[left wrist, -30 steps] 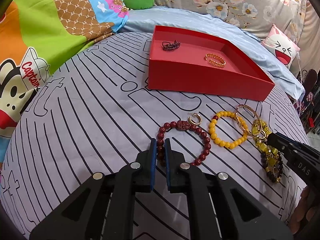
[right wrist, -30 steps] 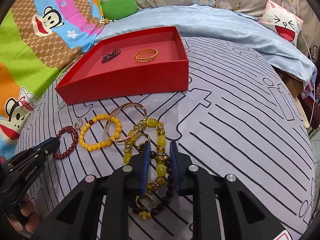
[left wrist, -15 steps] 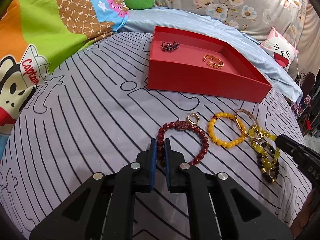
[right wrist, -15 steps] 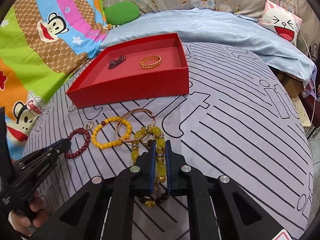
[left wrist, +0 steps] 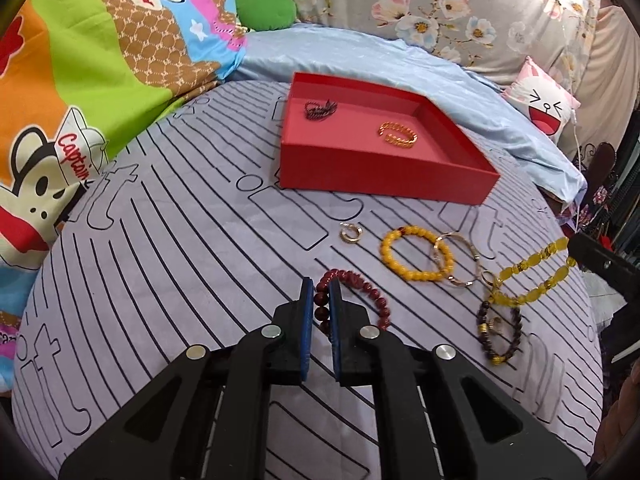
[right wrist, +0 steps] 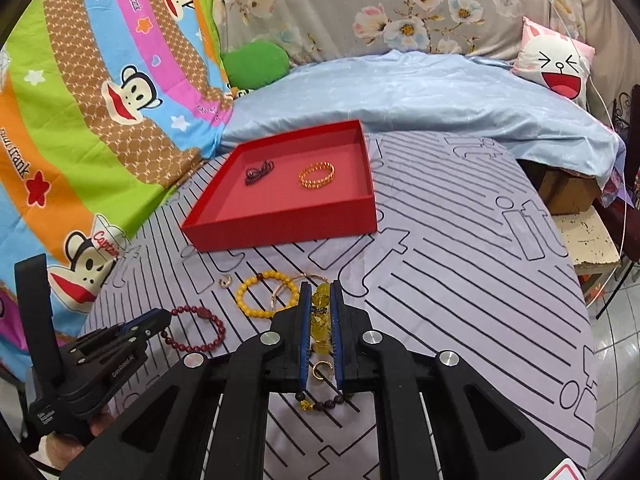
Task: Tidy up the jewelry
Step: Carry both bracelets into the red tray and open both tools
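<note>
Both bracelets have lifted since before: my left hand-held gripper (left wrist: 319,312) clamps the red bead bracelet (left wrist: 360,286); right hand-held gripper (right wrist: 320,312) grips the yellow bead strand (right wrist: 321,320); two pieces sit in the red tray (left wrist: 384,178), upper centre; several remain on the bed.

dark red round-bead bracelet (left wrist: 352,296): now lifted off the striped cloth
yellow chunky-bead strand (left wrist: 532,276): clamped, raised, dangling
</note>
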Demonstrator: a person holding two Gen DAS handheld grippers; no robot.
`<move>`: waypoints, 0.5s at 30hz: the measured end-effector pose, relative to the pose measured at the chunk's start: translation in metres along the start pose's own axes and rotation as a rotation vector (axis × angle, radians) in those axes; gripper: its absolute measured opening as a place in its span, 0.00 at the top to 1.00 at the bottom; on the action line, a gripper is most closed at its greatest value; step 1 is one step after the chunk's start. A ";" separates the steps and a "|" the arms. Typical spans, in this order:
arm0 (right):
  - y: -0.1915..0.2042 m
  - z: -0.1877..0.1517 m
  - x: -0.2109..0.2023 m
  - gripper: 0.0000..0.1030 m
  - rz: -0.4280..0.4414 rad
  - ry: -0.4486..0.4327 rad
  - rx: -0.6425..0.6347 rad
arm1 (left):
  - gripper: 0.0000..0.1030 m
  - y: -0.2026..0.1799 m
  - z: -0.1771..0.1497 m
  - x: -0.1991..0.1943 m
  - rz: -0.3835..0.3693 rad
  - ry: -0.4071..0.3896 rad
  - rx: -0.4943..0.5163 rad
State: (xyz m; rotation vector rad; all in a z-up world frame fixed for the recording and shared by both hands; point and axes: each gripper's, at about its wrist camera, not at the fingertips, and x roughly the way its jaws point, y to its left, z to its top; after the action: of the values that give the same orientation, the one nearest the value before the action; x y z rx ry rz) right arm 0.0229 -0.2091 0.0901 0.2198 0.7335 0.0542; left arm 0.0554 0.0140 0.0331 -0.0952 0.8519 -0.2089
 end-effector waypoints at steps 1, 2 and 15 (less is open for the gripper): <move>0.000 0.001 -0.003 0.92 0.004 -0.006 0.002 | 0.93 -0.001 0.001 -0.003 -0.005 -0.001 0.003; 0.000 0.002 -0.006 0.92 0.010 -0.013 0.005 | 0.93 -0.002 0.002 -0.007 -0.012 -0.003 0.004; 0.004 0.031 -0.021 0.92 0.025 -0.068 -0.034 | 0.93 -0.019 0.039 -0.032 -0.090 -0.035 0.067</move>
State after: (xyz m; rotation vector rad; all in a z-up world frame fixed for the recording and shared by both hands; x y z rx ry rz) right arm 0.0282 -0.2135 0.1269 0.1979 0.6613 0.0823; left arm 0.0611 0.0030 0.0853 -0.0740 0.8055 -0.3188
